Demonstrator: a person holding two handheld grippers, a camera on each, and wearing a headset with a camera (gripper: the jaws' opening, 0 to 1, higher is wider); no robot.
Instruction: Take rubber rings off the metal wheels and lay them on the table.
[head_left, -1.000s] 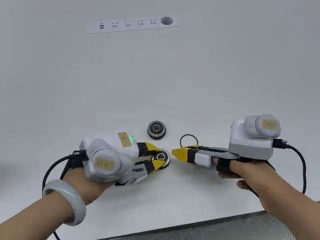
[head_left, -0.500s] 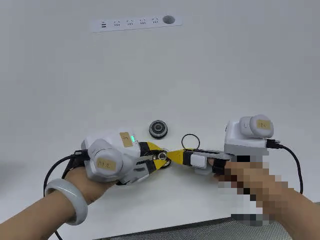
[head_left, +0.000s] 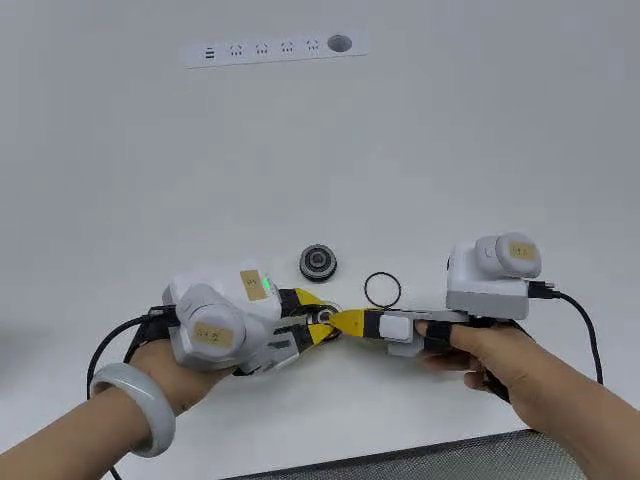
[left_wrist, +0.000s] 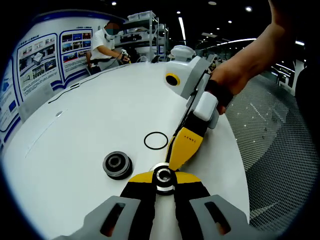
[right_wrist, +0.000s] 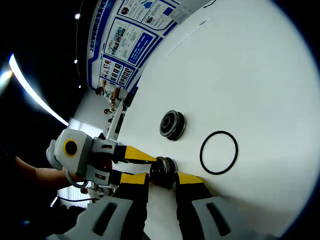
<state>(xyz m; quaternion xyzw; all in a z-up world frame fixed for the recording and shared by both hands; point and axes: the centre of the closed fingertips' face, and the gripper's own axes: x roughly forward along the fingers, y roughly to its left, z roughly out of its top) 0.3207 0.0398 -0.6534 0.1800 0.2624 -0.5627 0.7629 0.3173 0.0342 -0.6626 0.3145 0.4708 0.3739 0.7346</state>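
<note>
Left gripper (left_wrist: 164, 180) clamps the wheel (head_left: 322, 317); right gripper (right_wrist: 162, 179) flanks it, grip unclear. The ring (right_wrist: 161, 161) looks thin and stretchy: pinch its edge.

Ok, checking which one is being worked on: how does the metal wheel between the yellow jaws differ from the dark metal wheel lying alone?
The gripped metal wheel is clamped in the jaws of the left gripper, with the right gripper at it; the loose metal wheel lies on the white table, untouched. The gripped wheel is nearer the person; the loose wheel farther back, left of the black rubber ring. Both are small and round.
</note>
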